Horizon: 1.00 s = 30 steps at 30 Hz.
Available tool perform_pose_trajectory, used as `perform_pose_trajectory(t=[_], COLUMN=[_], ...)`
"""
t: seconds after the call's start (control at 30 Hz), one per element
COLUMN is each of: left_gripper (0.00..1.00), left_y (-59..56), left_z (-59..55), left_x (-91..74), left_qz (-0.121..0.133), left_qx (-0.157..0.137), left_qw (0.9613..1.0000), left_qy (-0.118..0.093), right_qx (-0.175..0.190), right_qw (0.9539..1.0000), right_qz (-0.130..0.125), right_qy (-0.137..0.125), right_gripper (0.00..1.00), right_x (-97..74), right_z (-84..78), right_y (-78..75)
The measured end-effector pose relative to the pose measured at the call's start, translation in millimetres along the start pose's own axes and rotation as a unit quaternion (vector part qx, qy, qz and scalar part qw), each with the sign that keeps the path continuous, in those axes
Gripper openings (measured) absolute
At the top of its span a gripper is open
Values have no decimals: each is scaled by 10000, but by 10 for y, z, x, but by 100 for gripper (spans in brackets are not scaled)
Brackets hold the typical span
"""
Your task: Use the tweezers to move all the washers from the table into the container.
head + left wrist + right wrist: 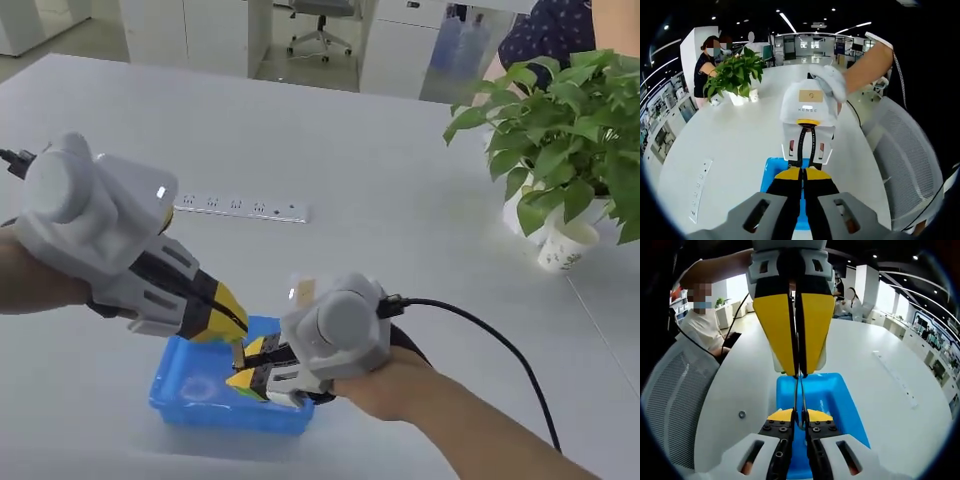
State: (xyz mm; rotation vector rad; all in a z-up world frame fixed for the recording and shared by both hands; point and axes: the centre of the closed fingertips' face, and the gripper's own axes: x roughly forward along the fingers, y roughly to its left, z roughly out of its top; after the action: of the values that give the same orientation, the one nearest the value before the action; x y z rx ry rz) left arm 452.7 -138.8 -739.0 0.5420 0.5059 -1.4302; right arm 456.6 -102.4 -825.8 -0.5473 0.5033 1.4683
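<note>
I am working in an open-plan office. The indicators are as follows. The work surface is a large white meeting-style table (400, 180) with a white multi-socket power strip (242, 208) lying on it and a potted green plant (565, 150) near its far edge. Beyond the table I see a swivel chair on castors (322, 25) and white storage cabinets (190, 30). The left gripper view shows a white mesh-back chair (910, 150) at the table, rows of recessed ceiling lights (788, 22), glass-fronted partitions (805, 47) at the far end, and a person (707, 70) behind the plant.
</note>
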Motion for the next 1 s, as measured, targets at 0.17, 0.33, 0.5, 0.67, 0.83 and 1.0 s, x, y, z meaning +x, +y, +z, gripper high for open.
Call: perform_pose_trajectory(t=[0.17, 0.33, 0.5, 0.67, 0.83, 1.0], left_gripper=[3, 3, 3, 3, 3, 3], left_y=[13, 30, 42, 62, 73, 87], left_z=[-80, -161, -227, -271, -309, -349], left_x=[61, 113, 150, 190, 222, 242], left_qz=[-31, -58, -70, -67, -83, -95], left_qx=[-31, -87, -150, -183, -201, -226], left_qw=[10000, 9999, 9998, 9998, 9997, 9996], left_qy=[60, 99, 96, 97, 104, 101], right_qx=[41, 80, 87, 54, 58, 47], right_qw=[9999, 9998, 9996, 9991, 9989, 9985], right_qz=[75, 133, 171, 195, 202, 232], right_qy=[77, 144, 226, 360, 423, 486], right_gripper=[9, 9, 9, 9, 9, 9], right_x=[72, 135, 186, 220, 253, 289], right_z=[-67, -133, -201, -256, -299, -330], right_y=[-4, -8, -16, -39, -52, -64])
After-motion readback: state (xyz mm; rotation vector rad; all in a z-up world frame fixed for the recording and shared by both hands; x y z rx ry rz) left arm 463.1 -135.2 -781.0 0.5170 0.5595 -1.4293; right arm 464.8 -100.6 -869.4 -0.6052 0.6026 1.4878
